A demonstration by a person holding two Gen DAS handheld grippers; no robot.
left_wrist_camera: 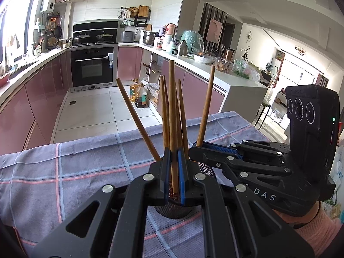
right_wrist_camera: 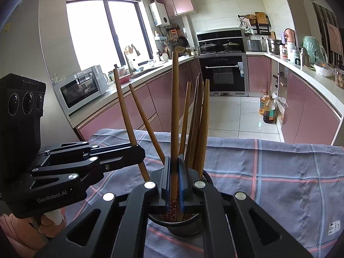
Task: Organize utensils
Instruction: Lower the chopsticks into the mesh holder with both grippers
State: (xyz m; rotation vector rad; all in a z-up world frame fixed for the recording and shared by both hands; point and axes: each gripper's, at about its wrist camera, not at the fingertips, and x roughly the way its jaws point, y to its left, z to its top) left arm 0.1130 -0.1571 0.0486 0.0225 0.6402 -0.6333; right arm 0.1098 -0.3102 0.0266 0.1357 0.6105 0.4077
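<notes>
My left gripper point(left_wrist_camera: 174, 161) clamped on one chopstick point(left_wrist_camera: 172, 107) at frame centre, my right gripper point(right_wrist_camera: 174, 172) clamped on another chopstick point(right_wrist_camera: 175, 107), both over the mesh holder point(right_wrist_camera: 185, 225), checked cloth point(right_wrist_camera: 279, 172) beneath.

Worktop point(right_wrist_camera: 279, 172) is wearing a grey-blue checked cloth point(left_wrist_camera: 75, 172) with pink and pale blue lines, wrinkling and hanging over the far edge. A black mesh cup point(right_wrist_camera: 185, 225) is standing directly on the cloth, holding wooden chopsticks point(right_wrist_camera: 175, 118) upright and fanning outward.
</notes>
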